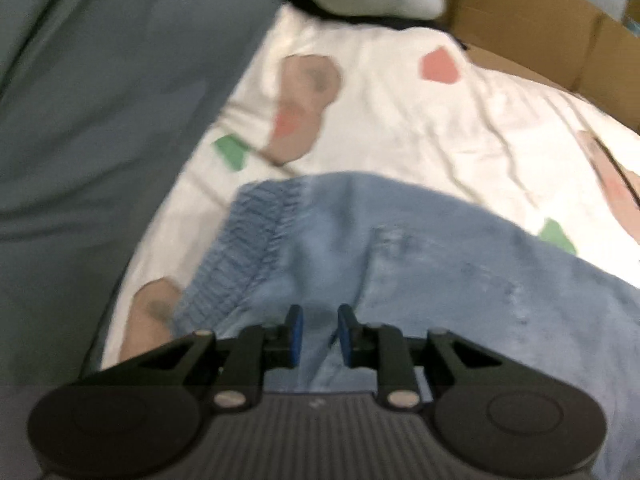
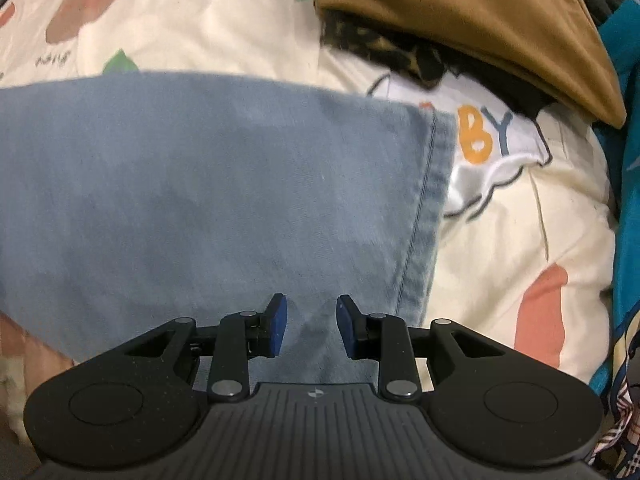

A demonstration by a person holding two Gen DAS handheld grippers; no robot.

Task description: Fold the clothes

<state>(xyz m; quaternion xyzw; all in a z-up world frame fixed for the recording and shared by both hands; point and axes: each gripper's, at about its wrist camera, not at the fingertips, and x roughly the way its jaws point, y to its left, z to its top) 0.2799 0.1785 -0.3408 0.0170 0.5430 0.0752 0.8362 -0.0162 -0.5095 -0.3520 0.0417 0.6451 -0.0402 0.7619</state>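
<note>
Light blue denim trousers lie on a white patterned bedsheet. In the left wrist view the elastic waistband end (image 1: 248,248) shows, and my left gripper (image 1: 319,334) is closed on a raised fold of the denim (image 1: 400,264) between its blue pads. In the right wrist view the hemmed leg end (image 2: 424,208) shows, and my right gripper (image 2: 311,326) is closed on the denim (image 2: 200,184) near that hem, with cloth between its pads.
A grey-green garment (image 1: 100,100) lies at the left. Cardboard boxes (image 1: 540,20) stand behind the sheet (image 1: 400,120). A brown folded garment (image 2: 460,20) and a white "BY" printed cloth (image 2: 492,148) lie beyond the hem. Teal fabric (image 2: 628,200) lies at the right.
</note>
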